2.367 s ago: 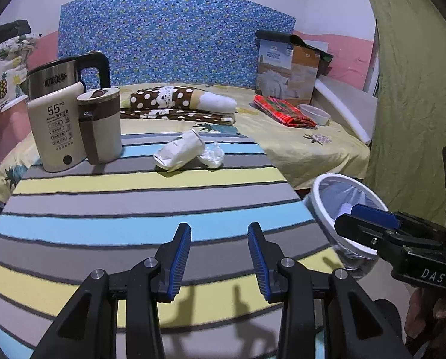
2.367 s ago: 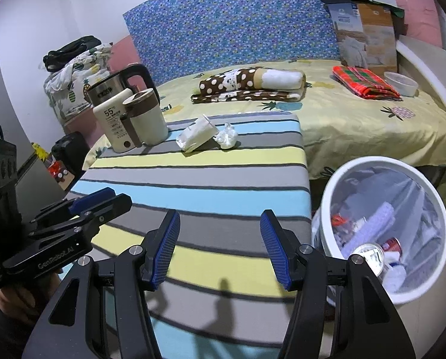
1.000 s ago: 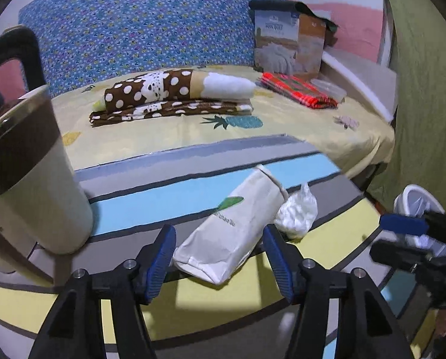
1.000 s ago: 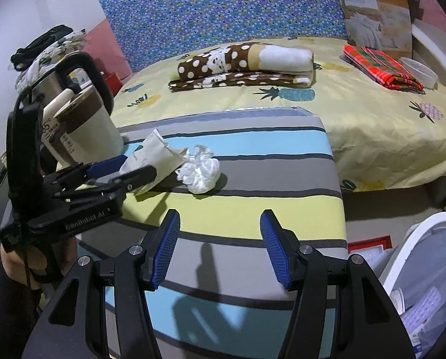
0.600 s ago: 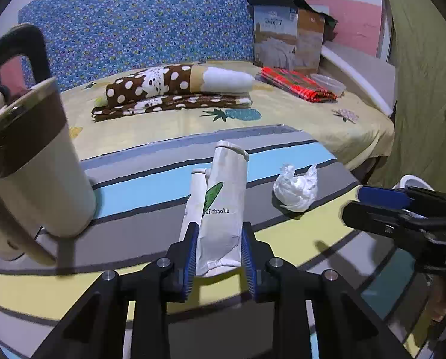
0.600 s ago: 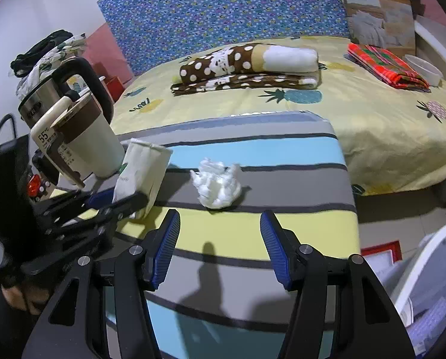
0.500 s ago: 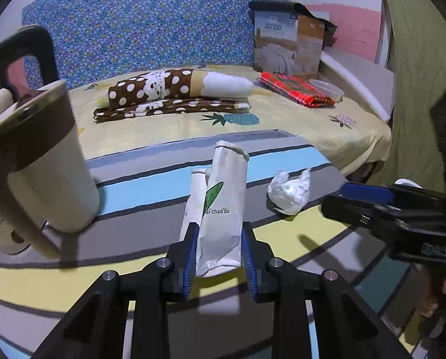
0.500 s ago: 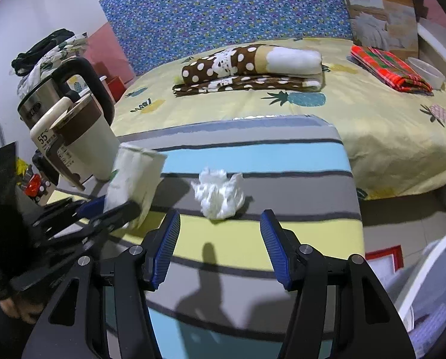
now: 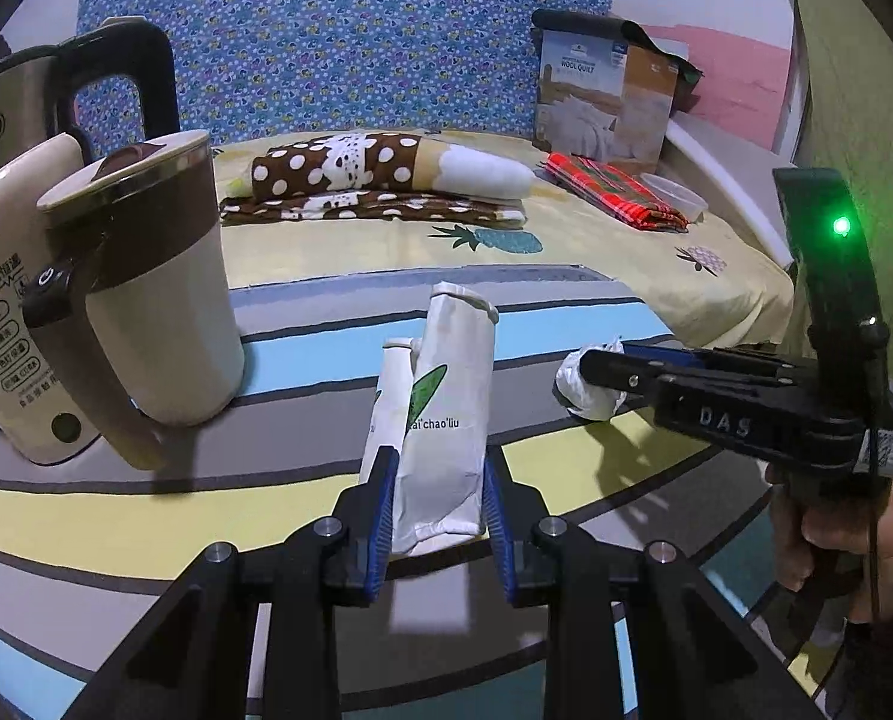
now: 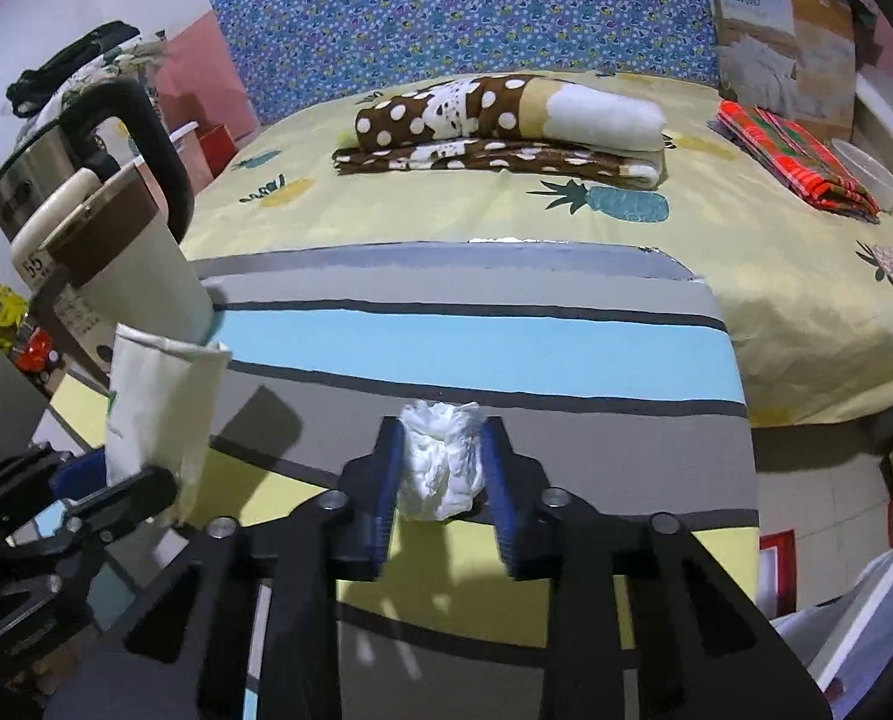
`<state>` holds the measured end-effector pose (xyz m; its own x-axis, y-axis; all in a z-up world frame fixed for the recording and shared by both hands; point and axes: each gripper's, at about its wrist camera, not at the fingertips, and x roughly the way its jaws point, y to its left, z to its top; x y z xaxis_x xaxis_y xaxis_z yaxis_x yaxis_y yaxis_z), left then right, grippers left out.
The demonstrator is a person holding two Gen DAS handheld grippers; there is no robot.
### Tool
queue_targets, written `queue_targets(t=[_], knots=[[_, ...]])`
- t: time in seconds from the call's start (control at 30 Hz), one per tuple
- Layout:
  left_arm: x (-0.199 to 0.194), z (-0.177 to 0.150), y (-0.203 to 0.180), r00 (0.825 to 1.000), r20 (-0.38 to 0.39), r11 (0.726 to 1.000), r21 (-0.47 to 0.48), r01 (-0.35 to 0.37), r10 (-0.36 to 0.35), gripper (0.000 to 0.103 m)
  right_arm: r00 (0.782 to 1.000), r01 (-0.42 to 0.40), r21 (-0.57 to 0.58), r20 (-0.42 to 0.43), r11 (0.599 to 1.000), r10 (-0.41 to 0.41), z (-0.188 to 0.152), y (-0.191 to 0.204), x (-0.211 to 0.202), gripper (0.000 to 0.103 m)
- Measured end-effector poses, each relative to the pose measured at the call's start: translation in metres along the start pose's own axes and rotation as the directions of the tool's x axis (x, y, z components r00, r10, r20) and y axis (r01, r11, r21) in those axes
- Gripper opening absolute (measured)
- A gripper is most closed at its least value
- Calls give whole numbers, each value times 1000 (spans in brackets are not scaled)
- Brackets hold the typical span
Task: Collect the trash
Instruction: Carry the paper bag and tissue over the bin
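Note:
My left gripper [image 9: 437, 501] is shut on a white paper bag [image 9: 446, 420] with a green leaf print and holds it upright over the striped table [image 9: 146, 504]. The bag also shows in the right wrist view [image 10: 158, 396], held by the left gripper [image 10: 110, 489]. My right gripper [image 10: 443, 480] is shut on a crumpled white tissue [image 10: 440, 462] at the table surface. In the left wrist view the right gripper [image 9: 596, 369] reaches in from the right over the tissue [image 9: 587, 393].
A cream mug with a brown band [image 9: 152, 282], a white warmer base [image 9: 2, 324] and a steel kettle [image 10: 44, 162] stand at the table's left. A bed [image 10: 566, 204] with folded blankets lies behind. The white bin's rim [image 10: 866, 624] shows at lower right.
My right gripper moved forward and closed on the tissue. My left gripper, which had closed on the paper bag and stood it upright, still holds it.

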<state>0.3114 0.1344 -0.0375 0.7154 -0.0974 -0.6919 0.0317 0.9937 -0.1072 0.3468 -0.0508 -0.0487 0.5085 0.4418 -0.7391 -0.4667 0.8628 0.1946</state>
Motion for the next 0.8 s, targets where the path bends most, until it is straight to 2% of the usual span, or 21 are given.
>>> queue_targets(t=[0.17, 0.37, 0.8], knots=[[-5, 0, -5, 1000, 1, 1000, -9, 5, -5, 28, 999, -32, 22, 15, 999, 32, -9, -2, -19, 22], [-28, -8, -22, 1000, 16, 1000, -27, 16, -15, 28, 996, -69, 32, 52, 997, 67, -28, -1, -54, 21], [-95, -51, -72, 999, 54, 996, -92, 10, -5, 28, 988, -94, 43, 129, 995, 88, -78, -5, -123, 21]])
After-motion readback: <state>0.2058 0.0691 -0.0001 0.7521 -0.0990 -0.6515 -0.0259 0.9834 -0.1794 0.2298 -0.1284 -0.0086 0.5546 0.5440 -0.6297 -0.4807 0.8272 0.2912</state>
